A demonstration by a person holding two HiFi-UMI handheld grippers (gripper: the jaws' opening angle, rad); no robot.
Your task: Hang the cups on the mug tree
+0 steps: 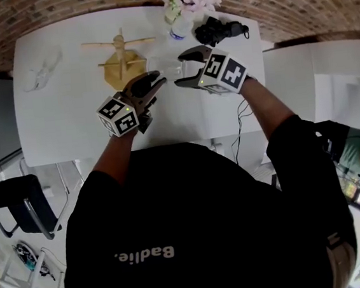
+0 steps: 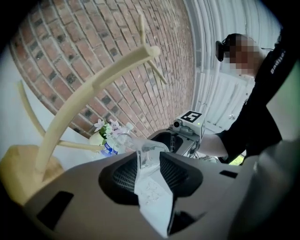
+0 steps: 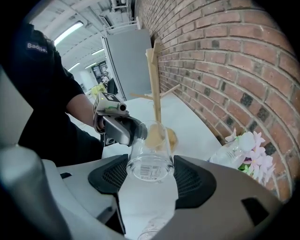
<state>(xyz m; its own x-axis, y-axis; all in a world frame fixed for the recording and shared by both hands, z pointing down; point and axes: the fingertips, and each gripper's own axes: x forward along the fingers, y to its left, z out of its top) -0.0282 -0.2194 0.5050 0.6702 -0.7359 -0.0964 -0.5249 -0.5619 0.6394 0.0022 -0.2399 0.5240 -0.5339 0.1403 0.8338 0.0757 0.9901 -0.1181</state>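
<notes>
One clear cup [image 3: 150, 145], light, rigid, slick and probably breakable, hangs over the worktop [image 1: 75, 119] just right of the mug tree [image 1: 122, 58], clamped near its base by the right gripper [image 3: 151, 180], the left gripper [image 2: 149, 168] standing open at its rim; that low hold should leave the mouth free.

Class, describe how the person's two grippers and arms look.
The left gripper and right gripper each have dark, curved jaws and a white cube with black square markers. The person wears a black short-sleeved shirt.
</notes>
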